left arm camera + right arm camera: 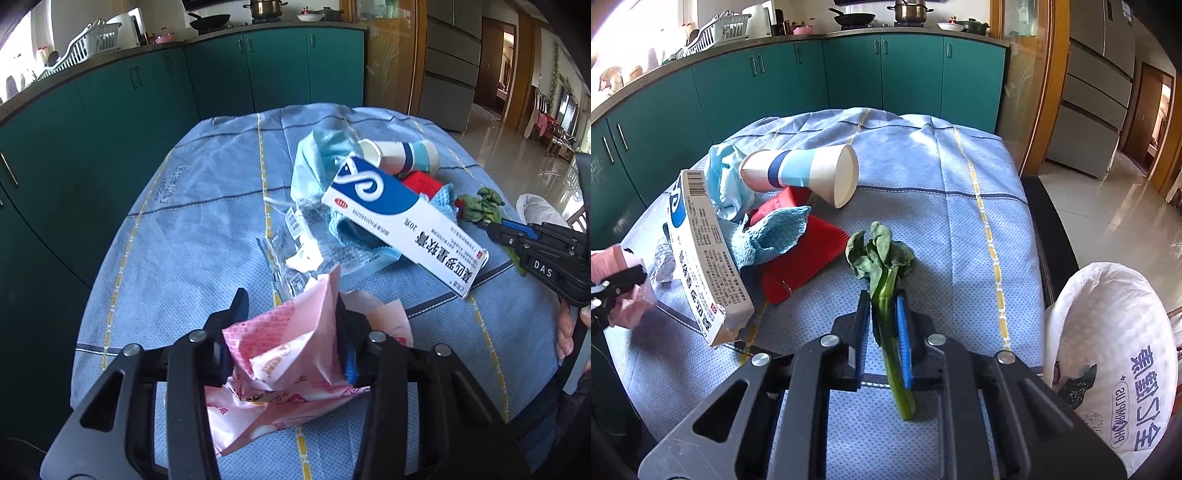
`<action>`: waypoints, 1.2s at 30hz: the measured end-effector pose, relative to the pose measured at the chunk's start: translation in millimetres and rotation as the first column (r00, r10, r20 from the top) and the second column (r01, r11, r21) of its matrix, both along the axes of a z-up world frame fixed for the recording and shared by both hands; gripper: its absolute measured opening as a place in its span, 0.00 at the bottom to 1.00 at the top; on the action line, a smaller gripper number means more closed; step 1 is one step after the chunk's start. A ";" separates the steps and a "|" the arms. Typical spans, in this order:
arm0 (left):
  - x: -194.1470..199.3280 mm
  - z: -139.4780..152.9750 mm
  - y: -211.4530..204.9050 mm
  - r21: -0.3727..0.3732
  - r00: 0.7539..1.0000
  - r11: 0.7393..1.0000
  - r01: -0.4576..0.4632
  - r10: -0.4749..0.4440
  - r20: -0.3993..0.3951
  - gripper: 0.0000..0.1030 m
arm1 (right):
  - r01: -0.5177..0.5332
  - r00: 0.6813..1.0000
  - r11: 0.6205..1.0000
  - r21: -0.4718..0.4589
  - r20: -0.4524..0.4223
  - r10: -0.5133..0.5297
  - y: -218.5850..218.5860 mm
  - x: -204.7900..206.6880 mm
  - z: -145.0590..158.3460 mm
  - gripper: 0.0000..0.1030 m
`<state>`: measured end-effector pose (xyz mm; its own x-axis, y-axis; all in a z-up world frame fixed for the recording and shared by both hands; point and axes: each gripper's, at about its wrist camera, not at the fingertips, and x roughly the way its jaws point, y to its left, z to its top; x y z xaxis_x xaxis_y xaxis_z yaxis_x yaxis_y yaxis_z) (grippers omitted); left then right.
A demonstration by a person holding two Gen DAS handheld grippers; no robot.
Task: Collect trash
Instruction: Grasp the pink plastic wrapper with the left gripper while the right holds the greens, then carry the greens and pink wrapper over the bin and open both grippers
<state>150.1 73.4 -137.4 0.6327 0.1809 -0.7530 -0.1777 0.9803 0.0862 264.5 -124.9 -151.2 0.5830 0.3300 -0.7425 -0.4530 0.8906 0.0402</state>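
My left tool is clenched on a crumpled pink wrapper at the near edge of the bench. My right tool grips a wilted green stalk by its stem, leaves pointing away from me. The rest of the trash lies in a heap between them: a white-and-blue box, a paper cup on its side, something red, possibly a folded packet, and blue cloths. A white bag stands open to my right.

Table under blue checked cloth; on it: paper cup on its side, red box, face mask, clear wrapper.
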 end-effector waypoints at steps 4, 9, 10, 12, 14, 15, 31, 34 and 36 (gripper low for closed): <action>-6.2 14.5 0.5 0.016 0.999 1.000 -0.013 0.012 0.042 0.40 | 0.012 1.000 1.000 -0.004 0.001 -0.012 -1.7 0.4 0.4 0.13; -11.3 24.5 1.2 0.028 0.997 0.999 -0.024 0.022 0.073 0.40 | 0.017 1.000 1.000 -0.002 0.014 -0.017 -4.5 -1.2 3.2 0.12; -12.9 26.9 0.4 0.044 0.996 0.998 -0.035 0.032 0.085 0.40 | 0.020 1.000 1.000 -0.003 0.018 -0.020 -5.9 -2.1 3.7 0.12; -15.2 32.0 -0.5 0.068 0.993 0.996 -0.054 0.046 0.110 0.40 | 0.032 0.999 0.999 0.000 0.032 -0.032 -12.5 -6.0 7.4 0.12; -17.9 39.0 -1.4 0.075 0.989 0.995 -0.061 0.050 0.138 0.40 | 0.038 0.998 0.999 0.019 0.046 -0.039 -20.4 -9.8 12.6 0.12; -19.2 42.4 -1.9 0.078 0.987 0.995 -0.064 0.052 0.151 0.40 | 0.045 0.997 0.998 0.032 0.057 -0.047 -25.7 -12.2 16.0 0.12; 13.0 72.0 -96.9 0.065 0.950 0.979 0.191 -0.201 0.239 0.41 | 0.345 0.912 0.921 0.181 0.167 -0.375 -153.4 -30.9 45.0 0.12; 27.9 72.0 -136.5 0.037 0.924 0.954 0.299 -0.299 0.239 0.41 | 0.498 0.839 0.849 0.177 0.147 -0.523 -195.6 -32.2 42.6 0.12; 39.6 67.2 -169.3 0.021 0.902 0.928 0.371 -0.366 0.228 0.42 | 0.556 0.805 0.806 0.200 0.109 -0.583 -219.3 -34.1 38.9 0.12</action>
<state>189.8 -95.8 -70.2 0.8032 -0.1128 -0.5849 0.1845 0.9807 0.0643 230.4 -344.2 -112.3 0.8053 0.0011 -0.5929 0.1224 0.9782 0.1680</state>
